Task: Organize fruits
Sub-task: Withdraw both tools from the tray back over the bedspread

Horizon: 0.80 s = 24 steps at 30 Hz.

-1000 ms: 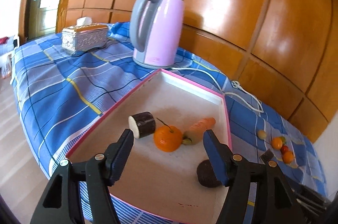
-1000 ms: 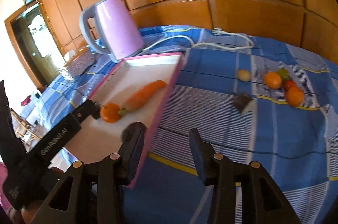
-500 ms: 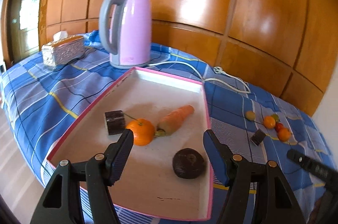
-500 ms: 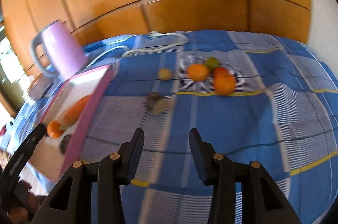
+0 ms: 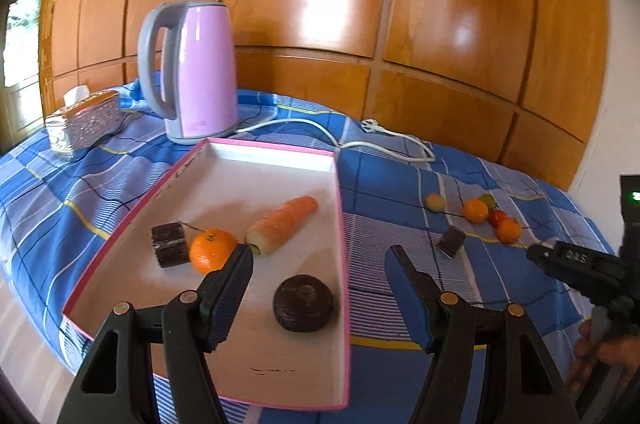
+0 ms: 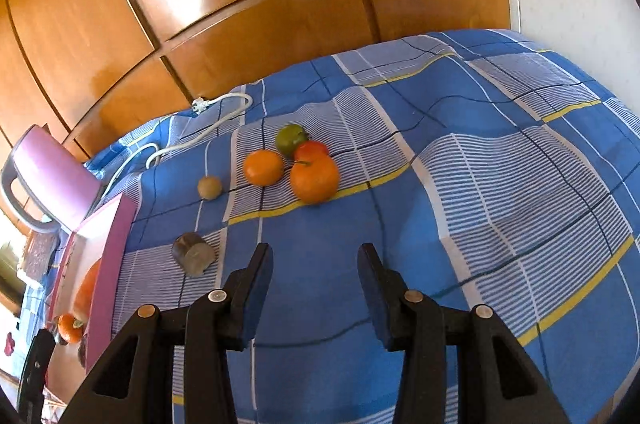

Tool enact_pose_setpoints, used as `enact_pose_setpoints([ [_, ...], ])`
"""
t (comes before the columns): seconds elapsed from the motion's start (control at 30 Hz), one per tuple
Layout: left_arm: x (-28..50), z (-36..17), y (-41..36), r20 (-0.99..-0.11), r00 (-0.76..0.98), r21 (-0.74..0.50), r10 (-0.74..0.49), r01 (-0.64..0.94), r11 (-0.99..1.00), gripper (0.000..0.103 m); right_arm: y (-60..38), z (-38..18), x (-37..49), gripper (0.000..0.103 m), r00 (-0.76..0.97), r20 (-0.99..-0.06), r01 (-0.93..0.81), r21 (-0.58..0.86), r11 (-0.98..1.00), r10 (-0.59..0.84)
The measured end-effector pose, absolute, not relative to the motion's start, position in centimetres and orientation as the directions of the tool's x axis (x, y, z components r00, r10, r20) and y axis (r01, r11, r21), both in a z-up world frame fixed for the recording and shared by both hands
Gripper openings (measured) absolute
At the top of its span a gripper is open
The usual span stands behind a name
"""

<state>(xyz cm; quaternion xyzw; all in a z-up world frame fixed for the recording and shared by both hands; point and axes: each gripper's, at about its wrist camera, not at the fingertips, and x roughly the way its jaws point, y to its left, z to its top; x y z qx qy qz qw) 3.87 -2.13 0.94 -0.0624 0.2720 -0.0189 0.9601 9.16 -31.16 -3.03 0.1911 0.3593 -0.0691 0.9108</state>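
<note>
I hold two grippers; all positions below are referenced to the pink-rimmed tray [image 5: 342, 224].

Left gripper [image 5: 318, 288]: jaws spread wide, holding nothing. It hovers over the near end of the tray, aimed along the tray's length. I judge that it waits here because its side of the work lies inside the tray.

Right gripper [image 6: 314, 288]: jaws spread wide, holding nothing. It hovers over the blue plaid cloth [image 6: 500, 183] to the right of the tray, pointed at the loose fruit. The open stance suits an approach to a round item.

Tray contents: a tangerine [image 5: 212, 250] with a stem, touching or just beside a dark cut block [image 5: 170, 244]; a carrot [image 5: 282, 224] lying diagonally at mid-tray; a dark round fruit [image 5: 303, 308] near the right rim.

Outside the tray, to its right: a second dark cut piece [image 6: 193, 252] nearest the rim; farther out, a small tan fruit [image 6: 209, 187]; then a cluster of two tangerines, the large orange one [image 6: 315, 177] and a smaller one [image 6: 263, 167], with a red fruit [image 6: 311, 149] and a green fruit [image 6: 291, 139] behind them, packed close together.

Beyond the tray's far end stands a pink kettle [image 5: 192, 71] with its white cord [image 5: 360, 143]; a tissue box [image 5: 82, 121] sits to the kettle's left.

Assessment: sorting is partly complete. The cluster is tight, so I expect a pick there to risk nudging neighbours.
</note>
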Motion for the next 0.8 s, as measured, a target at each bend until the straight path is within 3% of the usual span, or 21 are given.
enact_pose_setpoints([
  [0.47, 3.9, 0.4, -3.8, -0.540, 0.827, -0.132, -0.155, 0.098, 0.986, 0.075, -30.9, -3.2, 11.7, 0.045, 0.739, -0.669, 0.286, 0.197, 0.938, -0.085],
  [0.8, 4.6, -0.4, -5.0, -0.580, 0.786, -0.141, -0.215, 0.163, 0.977, 0.081, -31.0, -4.4, 14.1, 0.045, 0.707, -0.706, 0.267, 0.205, 0.942, -0.046],
])
